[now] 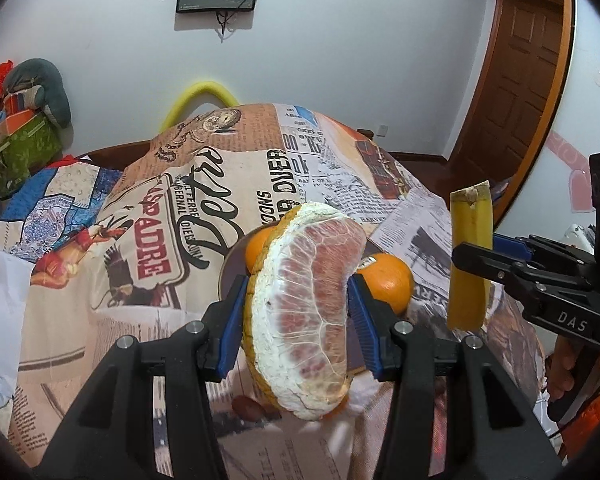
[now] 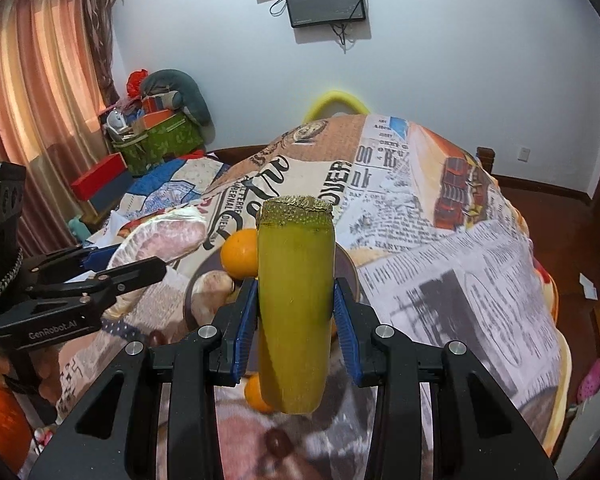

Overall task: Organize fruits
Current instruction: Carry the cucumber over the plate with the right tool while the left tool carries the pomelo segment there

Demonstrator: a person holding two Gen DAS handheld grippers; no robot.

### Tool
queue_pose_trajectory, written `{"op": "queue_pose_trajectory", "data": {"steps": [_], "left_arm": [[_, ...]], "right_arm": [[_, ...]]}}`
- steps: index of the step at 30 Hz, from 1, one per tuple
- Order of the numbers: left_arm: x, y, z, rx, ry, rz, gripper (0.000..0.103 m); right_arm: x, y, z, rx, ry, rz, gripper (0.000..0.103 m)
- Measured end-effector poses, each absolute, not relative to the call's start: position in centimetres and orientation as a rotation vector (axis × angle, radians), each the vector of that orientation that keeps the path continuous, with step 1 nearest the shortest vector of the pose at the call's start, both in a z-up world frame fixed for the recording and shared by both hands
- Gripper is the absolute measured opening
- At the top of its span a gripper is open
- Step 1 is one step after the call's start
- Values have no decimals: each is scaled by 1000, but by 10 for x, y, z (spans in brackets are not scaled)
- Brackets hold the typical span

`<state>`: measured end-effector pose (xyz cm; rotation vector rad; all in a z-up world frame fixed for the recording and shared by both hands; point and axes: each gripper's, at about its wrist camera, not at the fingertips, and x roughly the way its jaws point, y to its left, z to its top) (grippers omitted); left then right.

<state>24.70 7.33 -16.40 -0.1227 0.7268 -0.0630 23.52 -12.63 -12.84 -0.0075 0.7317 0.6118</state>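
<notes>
Evidently left gripper point(image 1: 300, 312) pinching peeled pink pomelo wedge point(image 1: 308, 308): soft, squashable, hold rind. Right gripper point(image 2: 296, 312) clamping stiff yellow-green banana piece point(image 2: 296, 304) mid-length; dark round plate point(image 2: 350, 268) at 12 o'clock.

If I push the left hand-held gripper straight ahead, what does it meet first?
Likely the plate with the oranges: they lie just beyond the pomelo wedge clamped by the left hand-held gripper. Depth is unclear.

Left tool point(image 1: 300, 304): matt black plastic, ribbed blue pads point(image 1: 231, 320), shiny metal screws. Pomelo wedge point(image 1: 308, 312): spongy white pith, moist translucent pink pulp. Banana piece point(image 2: 296, 304): smooth waxy skin, rough cut end. Oranges point(image 1: 388, 280) glossy, dimpled. Cloth cover point(image 1: 160, 216): matt printed fabric.
</notes>
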Motion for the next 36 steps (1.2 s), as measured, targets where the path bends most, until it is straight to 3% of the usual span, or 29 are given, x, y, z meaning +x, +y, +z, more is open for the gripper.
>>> {"op": "queue_pose_trajectory", "data": {"steps": [20,36], "left_arm": [[318,82,-210,-125,795,-57,49],[303,93,-207,-133,801,-57,50]], "right_arm": [[281,-93,-143,28,779,695,34],[284,-82,-146,3,800,711,34]]}}
